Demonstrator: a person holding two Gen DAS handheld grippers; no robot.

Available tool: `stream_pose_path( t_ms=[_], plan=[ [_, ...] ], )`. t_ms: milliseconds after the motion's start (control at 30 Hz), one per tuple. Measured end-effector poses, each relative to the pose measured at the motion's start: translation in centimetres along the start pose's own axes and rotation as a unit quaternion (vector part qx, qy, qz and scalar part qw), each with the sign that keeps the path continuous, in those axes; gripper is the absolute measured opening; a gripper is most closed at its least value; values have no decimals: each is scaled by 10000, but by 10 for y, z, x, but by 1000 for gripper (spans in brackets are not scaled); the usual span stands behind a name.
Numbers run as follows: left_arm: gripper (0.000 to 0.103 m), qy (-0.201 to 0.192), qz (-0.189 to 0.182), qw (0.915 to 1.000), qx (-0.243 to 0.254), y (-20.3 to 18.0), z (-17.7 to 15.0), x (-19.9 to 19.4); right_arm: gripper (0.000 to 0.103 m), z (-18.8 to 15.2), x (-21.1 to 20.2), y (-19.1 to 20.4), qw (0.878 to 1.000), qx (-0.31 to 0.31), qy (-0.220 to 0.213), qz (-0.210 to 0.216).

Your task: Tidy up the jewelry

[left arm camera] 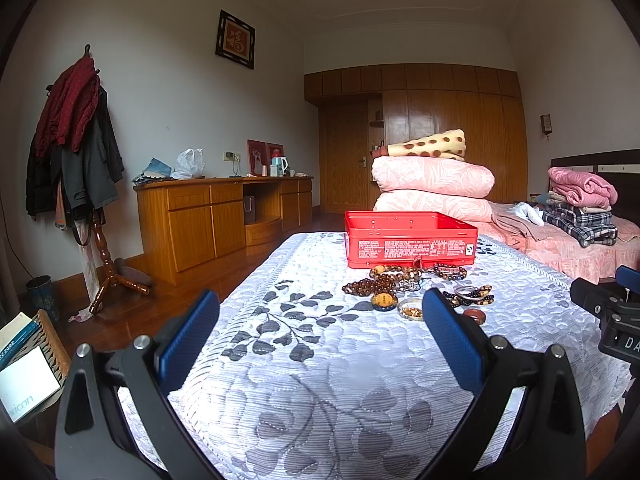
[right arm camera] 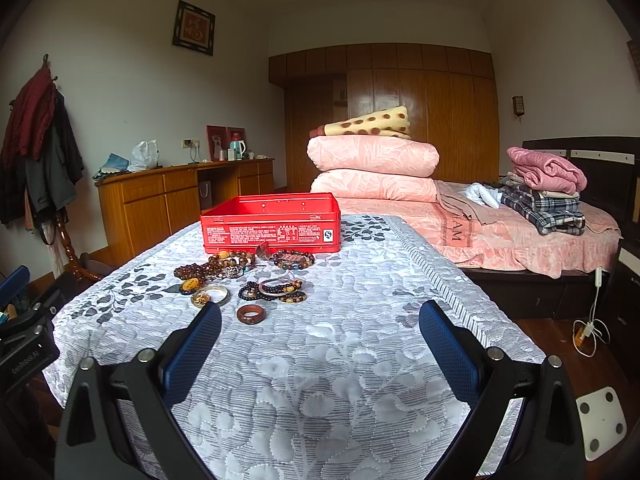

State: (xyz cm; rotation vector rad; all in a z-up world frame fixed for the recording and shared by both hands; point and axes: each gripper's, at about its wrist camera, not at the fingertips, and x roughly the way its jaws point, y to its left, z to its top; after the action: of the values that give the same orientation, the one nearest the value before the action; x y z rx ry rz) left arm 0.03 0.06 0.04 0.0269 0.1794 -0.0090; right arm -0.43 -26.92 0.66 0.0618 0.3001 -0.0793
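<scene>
An open red tin box [left arm camera: 411, 245] [right arm camera: 271, 224] stands on a table covered with a grey leaf-patterned quilt [left arm camera: 304, 360] [right arm camera: 340, 360]. In front of the box lie several bead bracelets [left arm camera: 384, 280] [right arm camera: 216, 266], a metal bangle [right arm camera: 212, 295], an amber pendant [left arm camera: 384, 301] and a brown wooden ring [right arm camera: 250, 314] [left arm camera: 474, 315]. My left gripper [left arm camera: 320, 312] is open and empty, low over the quilt, short of the jewelry. My right gripper [right arm camera: 320, 320] is open and empty, to the right of the pile.
A bed with stacked pink quilts [left arm camera: 432, 184] [right arm camera: 372, 168] and folded clothes [right arm camera: 544, 192] lies behind the table. A wooden sideboard [left arm camera: 224, 216] and a coat stand [left arm camera: 72, 140] are at left. Cables [right arm camera: 588, 328] and a white scale [right arm camera: 600, 420] lie on the floor at right.
</scene>
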Motion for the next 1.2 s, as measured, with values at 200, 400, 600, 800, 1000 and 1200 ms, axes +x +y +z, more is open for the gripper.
stream_pose_path(
  t_ms=[200,400,600,800,1000,1200],
  plan=[
    [98,5,7,10000,-17,2,1,0,97,0,0,0,10000,1,0,1],
    [98,3,8,10000,-14,2,1,0,97,0,0,0,10000,-2,-3,-1],
    [98,6,5,10000,-16,2,0,0,97,0,0,0,10000,0,-1,1],
    [98,9,10,10000,-20,3,0,0,97,0,0,0,10000,0,-2,3],
    [98,14,5,10000,-28,4,0,0,97,-1,1,0,10000,3,4,3],
    [98,28,12,10000,-28,5,-1,1,97,-2,3,0,10000,11,27,3]
  ],
)
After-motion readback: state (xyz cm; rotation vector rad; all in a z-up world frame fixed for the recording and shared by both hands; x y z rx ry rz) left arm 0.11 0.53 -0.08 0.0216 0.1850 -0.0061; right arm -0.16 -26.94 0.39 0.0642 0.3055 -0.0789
